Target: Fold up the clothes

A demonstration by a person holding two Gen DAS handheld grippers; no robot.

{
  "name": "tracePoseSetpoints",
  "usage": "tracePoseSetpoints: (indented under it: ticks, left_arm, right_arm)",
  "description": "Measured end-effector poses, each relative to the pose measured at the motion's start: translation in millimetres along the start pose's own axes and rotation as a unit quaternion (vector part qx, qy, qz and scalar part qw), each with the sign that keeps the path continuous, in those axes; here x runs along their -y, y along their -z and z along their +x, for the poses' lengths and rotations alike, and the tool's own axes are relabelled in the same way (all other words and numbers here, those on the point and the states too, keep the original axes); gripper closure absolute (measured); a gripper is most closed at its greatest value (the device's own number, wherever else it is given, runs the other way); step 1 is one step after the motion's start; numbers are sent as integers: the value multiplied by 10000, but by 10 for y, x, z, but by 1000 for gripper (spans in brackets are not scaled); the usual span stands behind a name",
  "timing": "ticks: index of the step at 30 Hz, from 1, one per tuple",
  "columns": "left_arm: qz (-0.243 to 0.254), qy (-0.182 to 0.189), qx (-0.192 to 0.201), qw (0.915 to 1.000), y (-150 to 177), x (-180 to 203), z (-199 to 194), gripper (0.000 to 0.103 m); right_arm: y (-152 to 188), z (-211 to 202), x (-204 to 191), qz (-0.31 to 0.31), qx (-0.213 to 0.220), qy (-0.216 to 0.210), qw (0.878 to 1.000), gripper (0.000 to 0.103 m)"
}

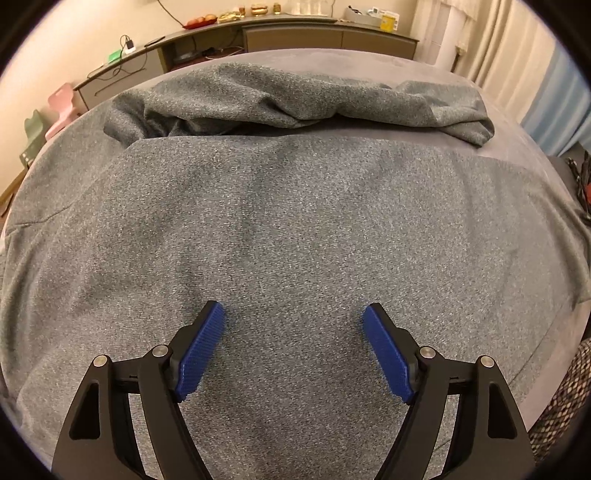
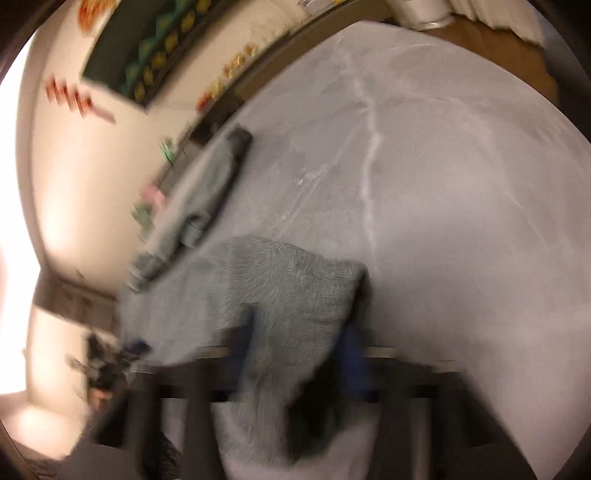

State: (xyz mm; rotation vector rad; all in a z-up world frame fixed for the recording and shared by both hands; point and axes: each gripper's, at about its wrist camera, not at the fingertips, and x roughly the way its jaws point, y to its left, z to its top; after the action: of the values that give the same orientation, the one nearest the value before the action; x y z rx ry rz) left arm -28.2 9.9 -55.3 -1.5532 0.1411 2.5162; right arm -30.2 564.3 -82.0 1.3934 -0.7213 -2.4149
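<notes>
A grey-blue knit garment [image 1: 288, 229] lies spread over the grey bed [image 1: 332, 59], with a bunched, folded-over part [image 1: 295, 99] at its far side. My left gripper [image 1: 293, 317] is open and empty, its blue pads [image 1: 201, 354] just above the flat cloth. In the blurred right wrist view, a part of the garment [image 2: 291, 291] hangs raised between my right gripper's [image 2: 299, 350] blue fingers [image 2: 352, 354], which look closed on it. A sleeve [image 2: 207, 192] lies stretched toward the bed's far left edge.
A long dark sideboard [image 1: 295, 33] with food and small items runs along the far wall. Curtains [image 1: 517, 55] hang at the right. Pink and green objects [image 1: 59, 110] sit on the floor left of the bed. The grey bed surface [image 2: 443, 184] stretches right of the garment.
</notes>
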Motion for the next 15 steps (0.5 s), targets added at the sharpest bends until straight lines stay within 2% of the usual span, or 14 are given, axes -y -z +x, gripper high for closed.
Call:
tracePoseSetpoints:
  ticks: [2,3,4,5,6,7,8,9,10,12,15]
  left_arm:
    - [10,5,8,10000,6,13,-3,22]
    - [23,10,12,10000,2,22,-1,21]
    - [44,17,17,10000,-10,32,4,20]
    - [66,24,22,10000,-22,43,10,20]
    - [81,29,19,10000,-36,58,15,20]
    - [91,28,10,10000,-34,79,14,20]
    - [100,27,4,9999,-32,92,15,20]
    - [106,36,1,9999,-35,90,17,20]
    - [117,48,2,9999,-31,79,11,20]
    - [149,60,5,9999,-24,52,-4,20]
    - [169,63,8,9998,-22,56,-8,20]
  right_arm:
    - [-166,-432,-215,-462,1104,-295,9924,97]
    - [-246,-667,-319,-679,1689,-487,9821,97]
    - [-320,-784,-369,-793,1997,-254,9763,96]
    - [-421,-715,-299,-676,1852,-15,9804,93]
    - [-529,-607,-200,-506,1608,198,9855,82]
    - [-552,-496,-95,-357,1312,182,9905,57]
    - [-555,-384,12,-213,1002,109,9947,50]
    - [-558,-272,119,-69,691,35,9976,50]
    - [-513,-261,195,25,645,-1,9979,50]
    - [-363,-333,333,170,618,-440,9970,50]
    - [-152,-362,420,-99,358,-707,9968,48]
